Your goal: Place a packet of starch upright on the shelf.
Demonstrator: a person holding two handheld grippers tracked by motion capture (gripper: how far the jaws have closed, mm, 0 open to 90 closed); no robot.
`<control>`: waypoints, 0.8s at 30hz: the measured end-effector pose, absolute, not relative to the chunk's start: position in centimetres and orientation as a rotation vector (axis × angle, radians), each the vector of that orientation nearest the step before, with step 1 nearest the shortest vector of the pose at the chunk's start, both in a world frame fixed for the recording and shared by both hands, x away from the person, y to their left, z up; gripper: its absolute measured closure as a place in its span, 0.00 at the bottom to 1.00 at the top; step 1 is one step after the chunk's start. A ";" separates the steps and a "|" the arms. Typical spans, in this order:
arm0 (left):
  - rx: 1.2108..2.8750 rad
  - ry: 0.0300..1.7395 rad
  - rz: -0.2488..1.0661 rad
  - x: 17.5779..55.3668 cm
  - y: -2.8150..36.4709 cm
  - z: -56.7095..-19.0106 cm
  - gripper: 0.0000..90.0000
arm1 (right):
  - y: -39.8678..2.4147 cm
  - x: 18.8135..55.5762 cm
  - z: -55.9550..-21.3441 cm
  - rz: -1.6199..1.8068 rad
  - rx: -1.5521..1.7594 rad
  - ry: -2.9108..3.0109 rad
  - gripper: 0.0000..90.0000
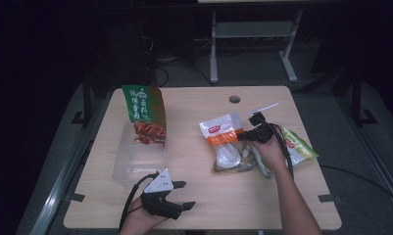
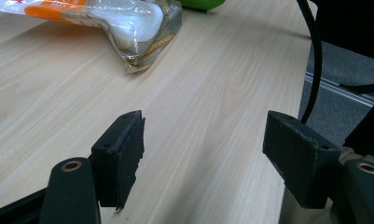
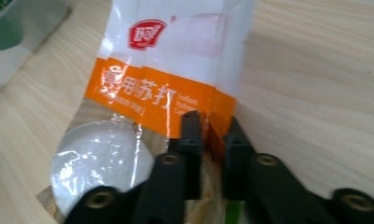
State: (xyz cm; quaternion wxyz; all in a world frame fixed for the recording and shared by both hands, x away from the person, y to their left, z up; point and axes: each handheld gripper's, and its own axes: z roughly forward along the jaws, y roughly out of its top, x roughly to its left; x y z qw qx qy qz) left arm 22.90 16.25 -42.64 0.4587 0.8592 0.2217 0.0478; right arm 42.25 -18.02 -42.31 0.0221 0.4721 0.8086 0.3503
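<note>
The baking soda packet (image 1: 222, 131), white with an orange band and a clear window on the powder, lies on the right half of the wooden table (image 1: 194, 196), its long axis running from the far-left corner of the bag toward the person's right hand; it rests partly on another clear packet (image 1: 235, 164), with a green packet (image 1: 299, 146) just beyond the hand; the right gripper (image 3: 211, 135) comes at it from the near-right end and its jaws are pressed together on the edge of the orange band, pinching the film; the left gripper (image 1: 182, 195) sits well apart at the near-left edge, jaws spread over bare wood; a clear box (image 1: 135, 159) with a green snack bag (image 1: 145, 110) stands on the left side, so any carry there would run leftward across the table, and the right hand is plainly the nearer one
</note>
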 end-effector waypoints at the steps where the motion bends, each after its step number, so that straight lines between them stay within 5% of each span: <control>1: 2.116 0.547 0.119 22.9 16.3 -42.6 0.32 | -17.9 42.1 -42.1 1.091 1.452 2.506 0.98; 24: 2.115 0.530 0.126 23.1 15.6 -42.4 0.31 | -17.2 37.4 -38.2 1.250 1.267 2.491 1.00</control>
